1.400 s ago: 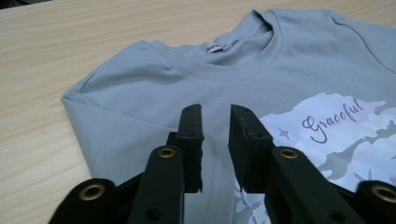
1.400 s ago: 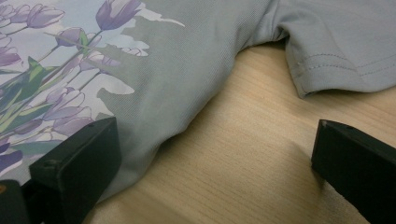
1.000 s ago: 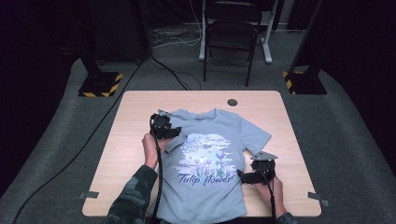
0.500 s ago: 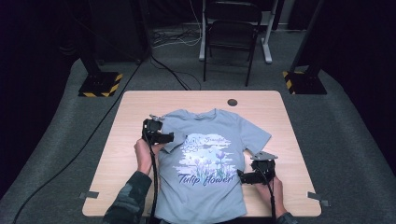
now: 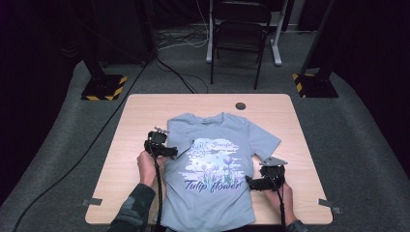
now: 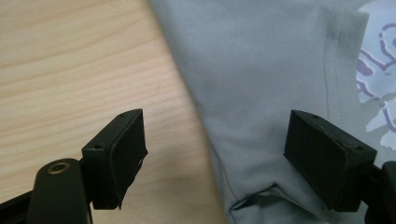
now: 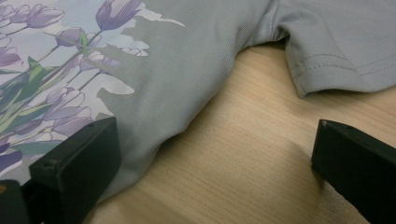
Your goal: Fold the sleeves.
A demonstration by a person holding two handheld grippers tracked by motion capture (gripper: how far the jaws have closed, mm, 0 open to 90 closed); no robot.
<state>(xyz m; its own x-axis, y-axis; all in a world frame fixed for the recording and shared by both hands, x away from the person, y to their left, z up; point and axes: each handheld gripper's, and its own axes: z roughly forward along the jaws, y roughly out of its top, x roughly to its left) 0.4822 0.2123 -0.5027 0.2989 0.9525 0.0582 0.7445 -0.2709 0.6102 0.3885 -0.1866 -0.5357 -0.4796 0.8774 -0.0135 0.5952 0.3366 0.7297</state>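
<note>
T-shirt lies flat mid-counter. Left gripper at its left edge, fingers just opened, apart. Right gripper at its right edge, fingers apart. Dark disc beyond the collar; chair behind.

Wooden table on grey carpet, small dark round disc near the table's far edge, black folding chair beyond it, two stand bases with yellow-black hazard stripes, cables across the floor, tape tabs at the near corners.
</note>
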